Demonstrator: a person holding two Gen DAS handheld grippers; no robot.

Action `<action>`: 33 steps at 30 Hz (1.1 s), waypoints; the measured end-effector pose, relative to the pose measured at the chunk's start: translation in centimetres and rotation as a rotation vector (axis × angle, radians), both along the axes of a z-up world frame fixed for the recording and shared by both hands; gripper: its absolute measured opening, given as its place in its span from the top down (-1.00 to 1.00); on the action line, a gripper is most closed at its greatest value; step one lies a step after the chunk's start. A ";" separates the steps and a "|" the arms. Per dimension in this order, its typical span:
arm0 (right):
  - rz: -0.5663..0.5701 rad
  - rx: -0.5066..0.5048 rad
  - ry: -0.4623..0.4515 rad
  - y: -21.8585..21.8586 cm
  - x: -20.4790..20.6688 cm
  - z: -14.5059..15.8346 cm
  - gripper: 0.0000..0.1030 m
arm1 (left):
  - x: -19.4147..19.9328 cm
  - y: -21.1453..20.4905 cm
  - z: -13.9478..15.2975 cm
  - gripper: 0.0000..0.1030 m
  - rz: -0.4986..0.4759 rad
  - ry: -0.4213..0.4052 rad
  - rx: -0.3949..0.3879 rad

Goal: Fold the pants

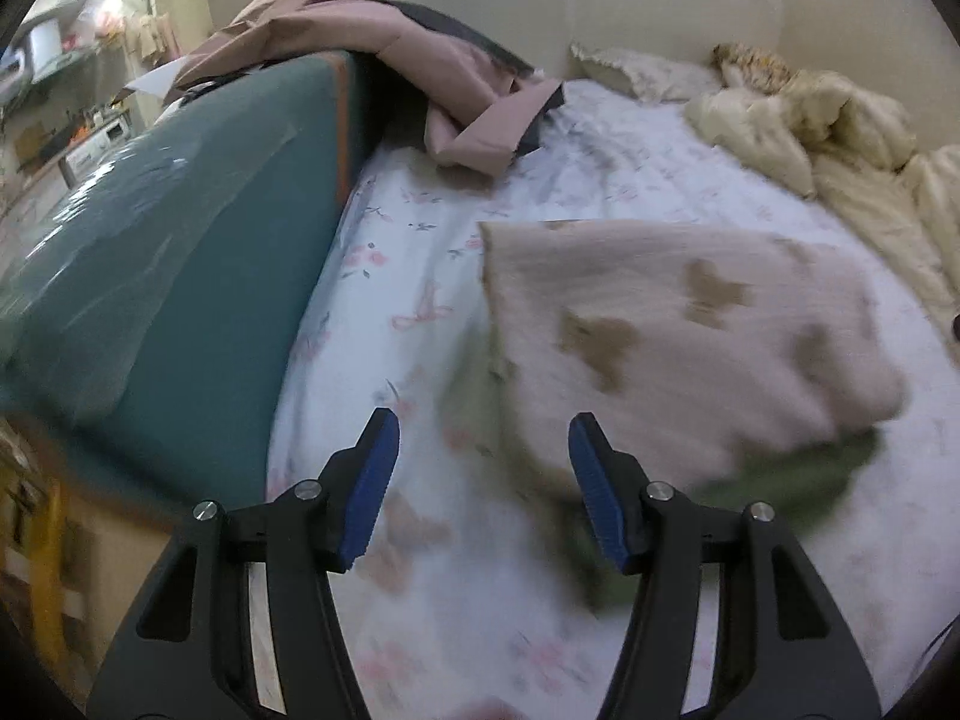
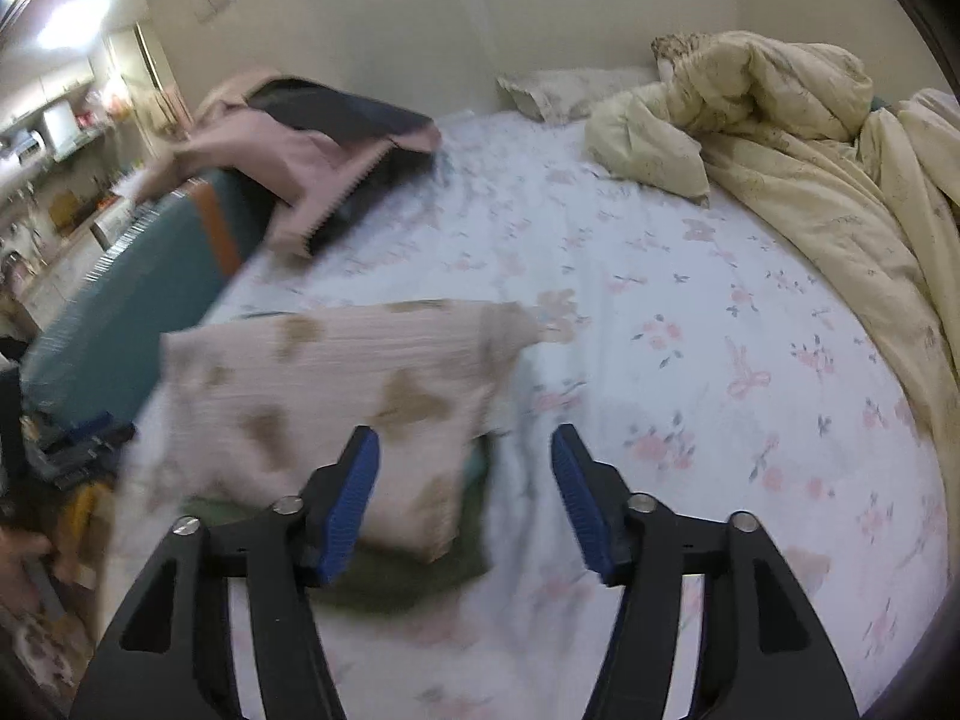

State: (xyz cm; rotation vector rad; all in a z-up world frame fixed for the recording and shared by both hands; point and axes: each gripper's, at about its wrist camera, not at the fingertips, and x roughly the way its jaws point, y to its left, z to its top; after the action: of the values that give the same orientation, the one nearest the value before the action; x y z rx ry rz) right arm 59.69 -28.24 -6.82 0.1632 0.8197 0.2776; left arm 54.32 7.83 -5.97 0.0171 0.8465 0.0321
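Left gripper (image 1: 483, 489) jaws wide apart, nothing between them. Right gripper (image 2: 465, 501) same, wide and empty. Both hang over the bed sheet (image 1: 420, 252), not touching cloth.

Pants (image 1: 678, 330), pink with tan blotches, lie just ahead as a folded bundle on top of a green cloth (image 1: 798, 468); in the right view the pants (image 2: 336, 384) sit left of the gripper, green cloth (image 2: 414, 576) poking out below. Both views are blurred. Looks like the fold is mostly done, or a release just past; can't tell if another fold is meant. The next move probably calls for pinching the near edge, or smoothing.

Farther off: teal footboard (image 1: 198, 276) along the left, a pink-and-dark garment (image 1: 480, 114) draped over its corner, crumpled cream duvet (image 2: 798, 138) at the right, pillow (image 2: 564, 90) by the wall. Nothing blocks the pants; the green cloth beneath could get pinched along with them.
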 end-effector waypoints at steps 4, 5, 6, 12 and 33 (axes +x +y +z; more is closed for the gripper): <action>-0.012 0.034 -0.033 1.5 -5.2 2.3 -0.56 | -5.6 -1.8 3.1 -0.07 0.009 -0.086 -0.039; -0.010 0.023 -0.045 2.1 -7.1 3.1 -0.58 | -7.5 -2.4 4.0 -0.09 -0.002 -0.098 -0.051; -0.005 0.012 -0.062 2.6 -8.7 3.7 -0.59 | -8.8 -2.9 4.7 -0.16 -0.008 -0.102 -0.059; -0.005 -0.023 -0.143 4.2 -18.6 7.0 -0.84 | -18.0 -4.2 8.7 -0.73 -0.008 -0.184 -0.095; -0.066 -0.051 -0.235 4.8 -44.1 7.6 -1.00 | -41.6 -7.5 8.5 -1.00 -0.086 -0.262 -0.059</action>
State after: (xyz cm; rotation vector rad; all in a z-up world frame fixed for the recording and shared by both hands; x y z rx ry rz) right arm 15.57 -23.40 0.74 0.1071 0.5863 0.2086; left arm 12.71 0.29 2.56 -0.0060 0.5840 -0.0708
